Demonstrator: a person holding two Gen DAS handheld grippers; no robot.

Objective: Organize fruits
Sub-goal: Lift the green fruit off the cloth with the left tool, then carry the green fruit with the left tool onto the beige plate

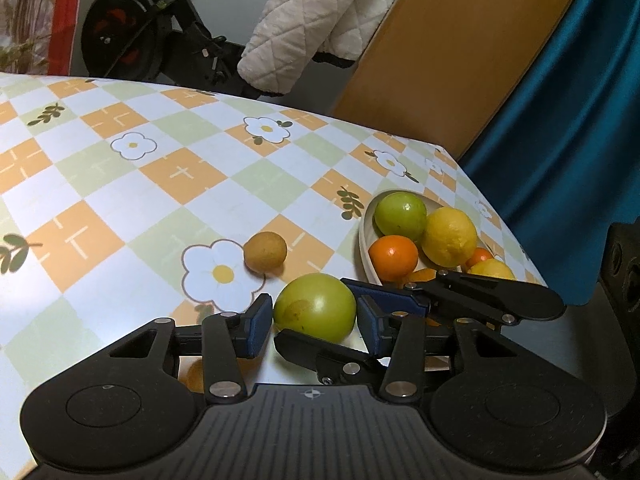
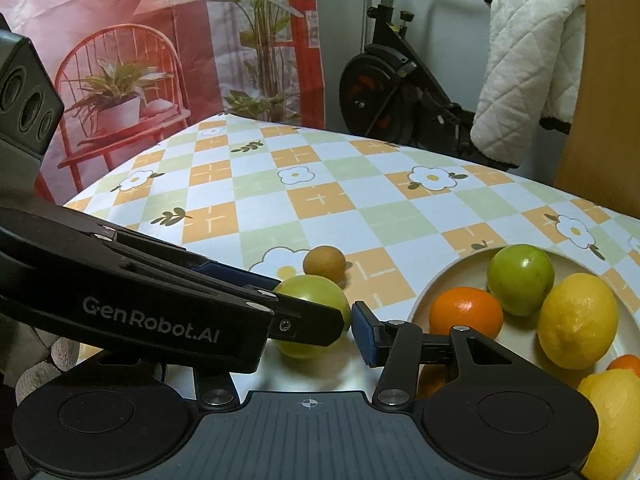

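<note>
**Two grippers crowded on one green fruit at lower centre**

The left gripper [image 1: 314, 322] had its blue pads flush against both sides of the loose round green fruit [image 1: 315, 306] on the checked floral worktop [image 1: 160, 184], seemingly clamped on it. The right gripper [image 2: 316, 340] crossed it: one pad sat just beside the same fruit, the other was hidden, so its grip could not be told. Likely risks were the crossed fingers knocking together, or the smooth fruit squirting out and rolling into the small round brown fruit [image 1: 265, 251] above it. Counted: two green fruits, two yellow lemons, two oranges and one brown fruit. Five of them lay in the cream oval dish [image 1: 363, 240] at right.
</note>
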